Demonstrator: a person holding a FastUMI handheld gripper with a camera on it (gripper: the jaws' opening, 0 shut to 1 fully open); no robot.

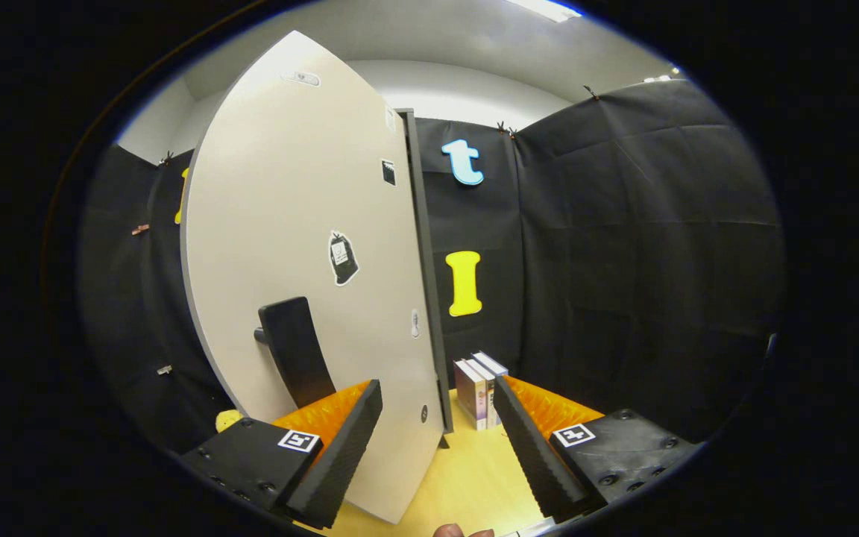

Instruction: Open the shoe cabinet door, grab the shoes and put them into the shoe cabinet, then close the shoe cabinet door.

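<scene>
Beige door (303,246) stands just ahead of the gripper (437,395), whose fingers are spread apart on nothing; the handle (295,350) sits beyond the left finger. Risk: a finger could snag the door's edge, or knock the books (478,388).

The door (303,246) hides the cabinet's inside; its stickers (342,258) are unreadable.

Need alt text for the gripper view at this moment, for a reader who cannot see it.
The gripper is open, fingers spread and holding nothing, close to a pale cabinet door just ahead. The door's black handle sits just beyond one finger. A few upright books stand on the yellow wooden surface beyond the fingers.
</scene>
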